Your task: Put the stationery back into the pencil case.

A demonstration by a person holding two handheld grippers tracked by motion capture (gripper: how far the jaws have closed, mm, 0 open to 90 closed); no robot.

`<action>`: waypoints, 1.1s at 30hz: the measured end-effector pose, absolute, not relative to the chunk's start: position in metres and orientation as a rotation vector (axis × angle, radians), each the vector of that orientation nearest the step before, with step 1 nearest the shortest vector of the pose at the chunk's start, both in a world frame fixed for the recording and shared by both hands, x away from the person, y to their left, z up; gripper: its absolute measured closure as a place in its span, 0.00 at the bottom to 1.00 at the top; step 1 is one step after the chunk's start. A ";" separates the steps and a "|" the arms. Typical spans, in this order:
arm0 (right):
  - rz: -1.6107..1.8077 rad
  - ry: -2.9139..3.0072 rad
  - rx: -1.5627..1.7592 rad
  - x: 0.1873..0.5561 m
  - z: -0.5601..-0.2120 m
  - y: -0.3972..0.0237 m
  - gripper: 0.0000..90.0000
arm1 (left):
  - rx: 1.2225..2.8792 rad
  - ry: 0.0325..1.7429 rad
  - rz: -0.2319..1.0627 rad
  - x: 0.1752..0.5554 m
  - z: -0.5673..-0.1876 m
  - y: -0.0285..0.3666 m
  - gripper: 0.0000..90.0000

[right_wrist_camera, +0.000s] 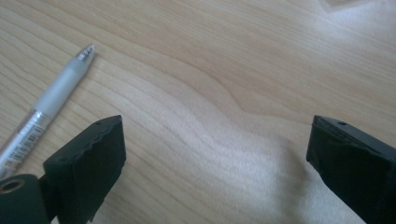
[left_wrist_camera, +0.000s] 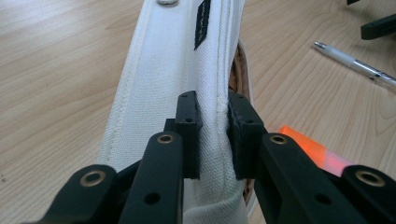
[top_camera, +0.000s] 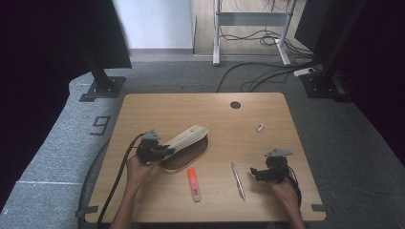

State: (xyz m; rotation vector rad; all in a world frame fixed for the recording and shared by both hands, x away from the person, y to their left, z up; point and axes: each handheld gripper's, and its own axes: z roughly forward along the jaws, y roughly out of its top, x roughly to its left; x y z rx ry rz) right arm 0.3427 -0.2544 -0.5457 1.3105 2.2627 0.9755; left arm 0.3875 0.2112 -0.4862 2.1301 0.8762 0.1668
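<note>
Wooden table (top_camera: pixel 267 119) underneath, and the left gripper (left_wrist_camera: pixel 212 135) has its fingers clamped on the white pencil case's (left_wrist_camera: pixel 168 70) raised edge. Right gripper (right_wrist_camera: pixel 215 154) hangs with fingers wide apart, nothing between them, a pen (right_wrist_camera: pixel 51 100) just off to their left.

cream pouch (top_camera: pixel 187 137), orange highlighter (top_camera: pixel 193 183), silver pen (top_camera: pixel 238 180).

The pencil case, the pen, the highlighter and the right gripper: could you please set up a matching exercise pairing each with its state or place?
Things:
1. pencil case
2. pen
3. highlighter
4. right gripper

States or places:
A. jaws wide apart over bare wood
B. lying orange between the case and the pen
C. clamped at its white edge by the left gripper
D. lying silver just left of the right gripper

Pairs: 1-C, 2-D, 3-B, 4-A
</note>
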 end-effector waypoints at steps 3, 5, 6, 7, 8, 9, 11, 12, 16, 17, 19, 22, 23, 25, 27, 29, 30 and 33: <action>0.982 2.264 1.297 0.348 -0.542 -0.254 0.07 | 2.121 0.875 0.159 0.388 -0.486 0.212 0.85; 0.985 2.269 1.293 0.352 -0.539 -0.254 0.07 | 2.120 0.875 0.158 0.388 -0.486 0.212 0.85; 0.987 2.267 1.292 0.354 -0.538 -0.253 0.07 | 2.119 0.875 0.157 0.389 -0.487 0.212 0.85; 0.992 2.265 1.293 0.356 -0.537 -0.253 0.07 | 2.119 0.875 0.155 0.389 -0.487 0.212 0.85; 0.996 2.272 1.293 0.359 -0.537 -0.253 0.06 | 2.119 0.876 0.156 0.388 -0.487 0.212 0.85; 0.997 2.275 1.294 0.362 -0.536 -0.253 0.06 | 2.121 0.874 0.157 0.388 -0.487 0.211 0.85; 1.008 2.271 1.296 0.366 -0.535 -0.253 0.06 | 2.122 0.873 0.157 0.388 -0.487 0.211 0.85; 1.014 2.275 1.297 0.368 -0.535 -0.254 0.06 | 2.121 0.873 0.155 0.388 -0.487 0.211 0.85; 1.002 2.261 1.299 0.377 -0.533 -0.259 0.09 | 2.119 0.872 0.153 0.388 -0.487 0.212 0.84; 0.998 2.256 1.302 0.378 -0.533 -0.259 0.10 | 2.118 0.872 0.153 0.388 -0.487 0.212 0.84; 0.999 2.252 1.304 0.383 -0.532 -0.262 0.13 | 2.119 0.872 0.156 0.388 -0.486 0.212 0.84; 0.983 2.245 1.314 0.390 -0.531 -0.264 0.14 | 2.117 0.873 0.152 0.388 -0.486 0.212 0.84; 0.979 2.248 1.314 0.392 -0.531 -0.265 0.14 | 2.117 0.873 0.152 0.388 -0.486 0.212 0.84; 0.955 2.242 1.313 0.397 -0.531 -0.265 0.14 | 2.117 0.872 0.152 0.388 -0.486 0.212 0.84; 0.954 2.250 1.310 0.401 -0.531 -0.265 0.14 | 2.118 0.871 0.151 0.388 -0.486 0.212 0.84; 0.955 2.246 1.315 0.406 -0.531 -0.266 0.14 | 2.118 0.871 0.151 0.388 -0.486 0.212 0.84; 0.958 2.247 1.322 0.409 -0.531 -0.266 0.14 | 2.119 0.870 0.150 0.388 -0.486 0.212 0.84; 0.956 2.248 1.333 0.415 -0.532 -0.267 0.14 | 2.120 0.870 0.148 0.388 -0.486 0.212 0.84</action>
